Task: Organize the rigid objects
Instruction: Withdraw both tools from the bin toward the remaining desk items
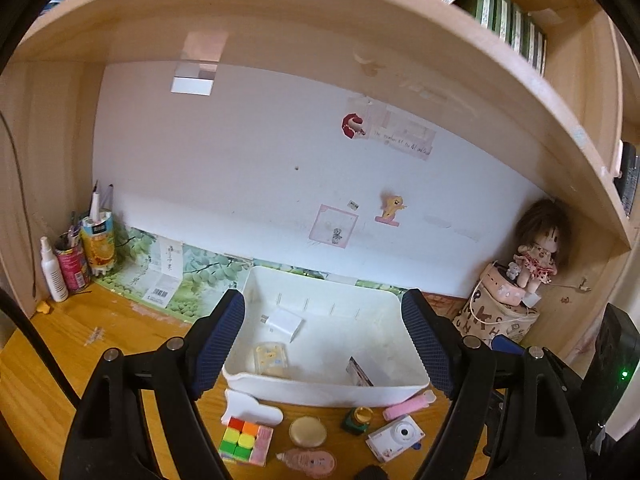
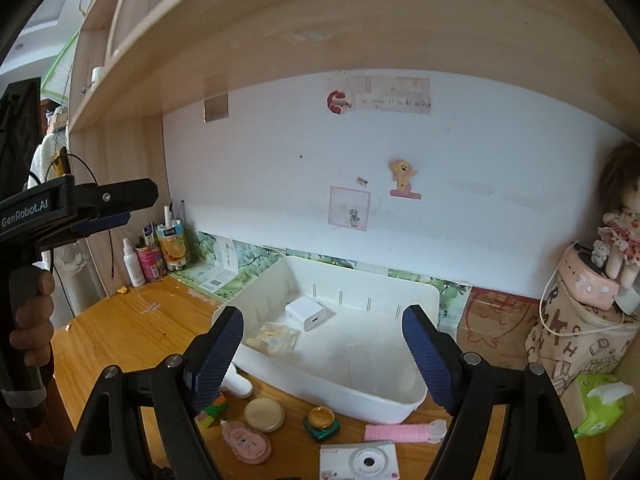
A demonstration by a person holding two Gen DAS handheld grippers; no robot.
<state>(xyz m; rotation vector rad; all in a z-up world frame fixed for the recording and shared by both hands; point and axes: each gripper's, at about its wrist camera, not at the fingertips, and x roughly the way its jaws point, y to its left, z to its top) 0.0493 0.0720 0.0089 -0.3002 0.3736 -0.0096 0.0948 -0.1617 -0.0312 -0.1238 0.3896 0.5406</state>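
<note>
A white bin [image 1: 325, 394] stands on the wooden desk with a white charger [image 1: 285, 320], a clear yellow case [image 1: 270, 357] and a small card [image 1: 360, 372] inside. In front of it lie a colourful cube [image 1: 239, 439], a round compact [image 1: 307, 432], a green jar [image 1: 357, 420], a pink comb [image 1: 406, 403], a white toy camera [image 1: 395, 437] and a pink tape dispenser [image 1: 309, 462]. My left gripper [image 1: 324, 304] hangs open and empty above the bin's near side. My right gripper [image 2: 323, 316] is also open and empty over the bin [image 2: 376, 398], with the camera [image 2: 360, 462] below it.
A hand [image 2: 30, 320] holds the left gripper [image 2: 140, 205] at the left edge of the right wrist view. Bottles and cans [image 1: 74, 264] fill the back left corner. A doll [image 1: 538, 248] sits on a printed pouch [image 1: 496, 320] at the back right, near a green tissue pack [image 2: 600, 404]. A wooden shelf [image 1: 320, 12] hangs overhead.
</note>
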